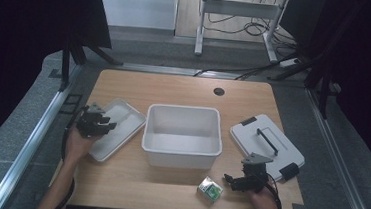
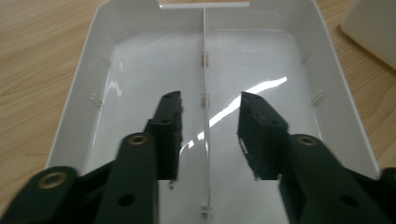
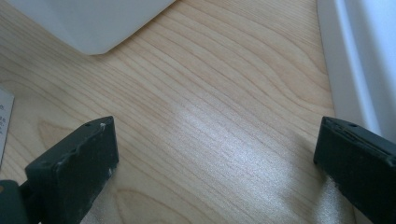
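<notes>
Two grippers work the table. Left gripper [image 2: 208,135] hovers inside the white divided tray [image 2: 88,60], jaws parted astride its clear divider [image 2: 204,93]. Right gripper [image 1: 233,181], jaws wide apart over bare wood, sits just beside the small green box [image 1: 210,188].

The left black plastic handheld gripper [image 2: 208,126] has two blocky matte fingers [image 2: 169,126] on arms pinned with brass-ringed rivets, their edges scuffed. The right black handheld gripper [image 1: 229,178] carries a grey three-cornered plate, and a dark cable trails from each. Both forearms are bare of sleeves.
</notes>
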`<state>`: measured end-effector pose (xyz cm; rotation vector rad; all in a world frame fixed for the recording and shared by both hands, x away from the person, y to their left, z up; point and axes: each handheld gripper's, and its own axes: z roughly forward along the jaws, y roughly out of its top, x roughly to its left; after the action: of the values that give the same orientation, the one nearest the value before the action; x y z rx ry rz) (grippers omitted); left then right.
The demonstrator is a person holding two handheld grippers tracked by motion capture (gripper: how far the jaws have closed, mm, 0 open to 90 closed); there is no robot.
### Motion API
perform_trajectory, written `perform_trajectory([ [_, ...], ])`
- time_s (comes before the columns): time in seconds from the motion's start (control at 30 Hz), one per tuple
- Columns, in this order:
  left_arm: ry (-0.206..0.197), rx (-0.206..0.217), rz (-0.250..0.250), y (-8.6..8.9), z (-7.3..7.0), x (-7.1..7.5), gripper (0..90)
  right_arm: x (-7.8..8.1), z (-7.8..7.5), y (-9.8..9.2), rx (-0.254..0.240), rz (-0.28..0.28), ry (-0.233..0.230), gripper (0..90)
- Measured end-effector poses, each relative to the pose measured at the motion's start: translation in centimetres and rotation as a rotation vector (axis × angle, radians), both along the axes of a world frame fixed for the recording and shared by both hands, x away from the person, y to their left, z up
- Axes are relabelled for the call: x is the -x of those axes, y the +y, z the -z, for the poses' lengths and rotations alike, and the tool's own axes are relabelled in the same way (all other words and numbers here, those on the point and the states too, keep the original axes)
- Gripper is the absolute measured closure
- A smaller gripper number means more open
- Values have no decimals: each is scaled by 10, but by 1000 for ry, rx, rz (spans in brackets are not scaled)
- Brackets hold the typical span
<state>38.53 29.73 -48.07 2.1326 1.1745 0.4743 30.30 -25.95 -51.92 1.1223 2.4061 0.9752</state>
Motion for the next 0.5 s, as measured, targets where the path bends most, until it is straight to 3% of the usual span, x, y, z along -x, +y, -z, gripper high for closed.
perform_trajectory([
  [0.13, 8, 31, 16, -3, -7, 6, 376, 0, 0, 0, 0, 0, 0, 0],
  [0.3, -13, 62, 64, -14, -19, 20, 191, 0, 0, 0, 0, 0, 0, 0],
  [0.5, -35, 41, 129, -33, -29, 39, 73, 0, 0, 0, 0, 0, 0, 0],
])
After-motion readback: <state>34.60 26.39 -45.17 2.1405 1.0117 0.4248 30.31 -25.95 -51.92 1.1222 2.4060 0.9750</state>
